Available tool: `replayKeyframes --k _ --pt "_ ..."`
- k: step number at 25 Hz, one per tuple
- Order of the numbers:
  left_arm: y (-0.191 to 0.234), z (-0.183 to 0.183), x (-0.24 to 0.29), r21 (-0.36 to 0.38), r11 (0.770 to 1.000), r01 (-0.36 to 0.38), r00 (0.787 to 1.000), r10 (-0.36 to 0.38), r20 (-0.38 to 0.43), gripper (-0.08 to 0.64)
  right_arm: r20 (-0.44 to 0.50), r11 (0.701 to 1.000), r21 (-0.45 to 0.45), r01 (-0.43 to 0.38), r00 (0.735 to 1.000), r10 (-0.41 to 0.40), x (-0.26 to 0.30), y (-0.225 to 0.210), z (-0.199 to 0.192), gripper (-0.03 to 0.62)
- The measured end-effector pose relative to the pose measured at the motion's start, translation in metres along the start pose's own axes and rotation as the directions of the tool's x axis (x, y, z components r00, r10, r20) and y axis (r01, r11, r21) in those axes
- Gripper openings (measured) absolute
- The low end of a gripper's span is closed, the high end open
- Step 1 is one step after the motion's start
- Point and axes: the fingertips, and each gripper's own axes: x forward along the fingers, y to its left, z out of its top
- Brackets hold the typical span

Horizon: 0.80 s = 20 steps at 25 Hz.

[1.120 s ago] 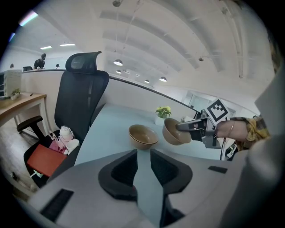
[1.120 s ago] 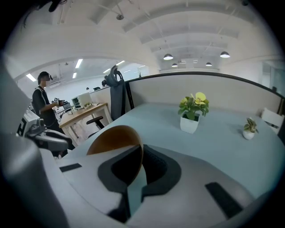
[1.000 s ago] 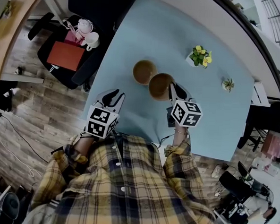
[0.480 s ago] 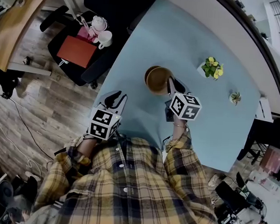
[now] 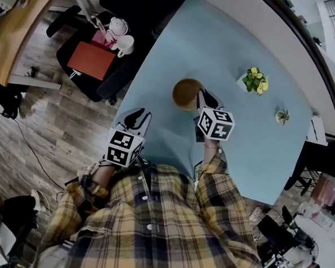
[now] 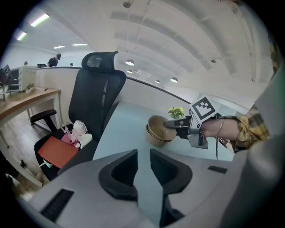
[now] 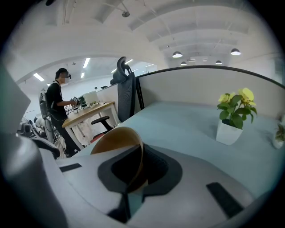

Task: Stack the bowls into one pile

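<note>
My left gripper (image 5: 135,117) hangs at the near edge of the table (image 5: 229,44), jaws slightly apart, nothing between them. My right gripper (image 5: 203,99) is clamped on the rim of the top bowl (image 6: 159,124), which looks nested in the lower bowl (image 6: 152,139) mid-table. I reckon only the release remains.

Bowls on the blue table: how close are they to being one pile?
Nearly done: the upper bowl sits nested in the lower bowl. The right gripper pinches the upper bowl's rim; the left gripper is empty, jaws apart. Left: letting go.
</note>
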Motion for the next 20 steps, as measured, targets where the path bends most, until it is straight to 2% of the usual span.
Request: replayKeyframes --k 8,13,17,20 --pt "0.003 -0.001 0.003 0.000 1.000 0.000 1.000 0.000 -0.004 0.074 -0.003 0.996 -0.086 0.007 1.000 -0.008 0.004 0.003 -0.001 0.029" --pt "0.002 -0.001 0.002 -0.005 1.000 -0.007 1.000 0.007 -0.001 0.074 -0.039 0.994 -0.110 0.015 0.999 -0.019 0.004 0.001 -0.012 0.110" --pt "0.002 0.000 0.000 -0.007 1.000 -0.011 1.000 0.011 0.003 0.074 -0.030 0.991 -0.131 0.035 0.999 -0.039 0.001 -0.001 -0.012 0.164" --pt "0.003 0.001 0.000 -0.008 1.000 -0.012 1.000 0.012 0.008 0.074 -0.023 0.989 -0.140 0.036 0.999 -0.039 0.001 0.001 -0.009 0.181"
